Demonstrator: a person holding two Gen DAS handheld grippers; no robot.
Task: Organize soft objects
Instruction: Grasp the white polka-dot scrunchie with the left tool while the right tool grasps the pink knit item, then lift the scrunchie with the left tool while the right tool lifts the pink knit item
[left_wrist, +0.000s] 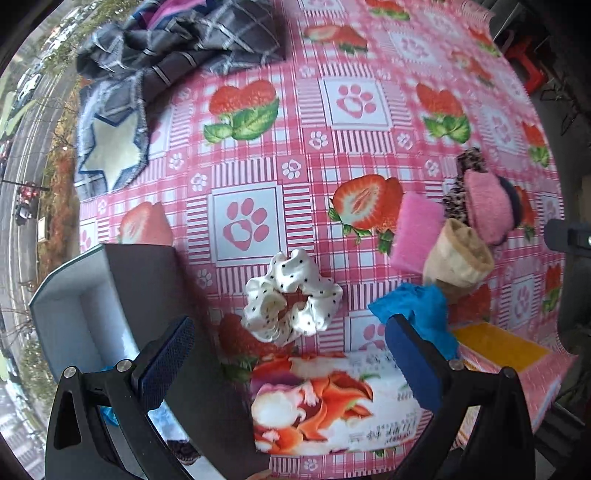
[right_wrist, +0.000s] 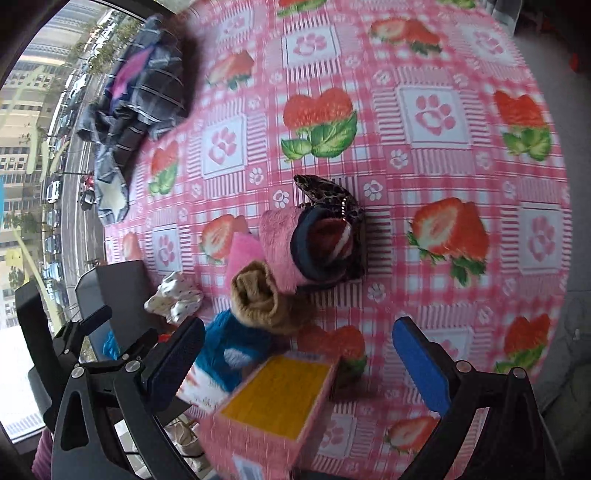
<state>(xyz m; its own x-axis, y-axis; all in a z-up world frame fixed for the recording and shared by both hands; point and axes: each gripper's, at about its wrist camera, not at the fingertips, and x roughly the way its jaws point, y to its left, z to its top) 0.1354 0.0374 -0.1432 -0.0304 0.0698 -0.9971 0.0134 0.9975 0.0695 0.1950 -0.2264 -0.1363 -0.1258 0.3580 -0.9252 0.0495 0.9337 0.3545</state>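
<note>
1. Left wrist view: the left tool (left_wrist: 290, 363) hangs with jaws apart and empty above the white dotted scrunchie (left_wrist: 291, 297) on the tabletop (left_wrist: 369, 92), beside the grey box (left_wrist: 92, 302).
2. Right tool (right_wrist: 299, 365), likewise spread and empty, hovers over the yellow-lined box (right_wrist: 275, 395).
3. Likely next: lower, pinch the scrunchie, carry it boxward.

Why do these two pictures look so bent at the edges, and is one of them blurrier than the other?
Both views come through fisheye lenses, so the checked tablecloth bulges and a dark rim rings each frame. The left wrist view is fairly sharp: the dotted scrunchie shows clear spots. The right wrist view is smeared, most on the yellow-lined box and blue sock. Daylight is soft, with no harsh glare.
</note>
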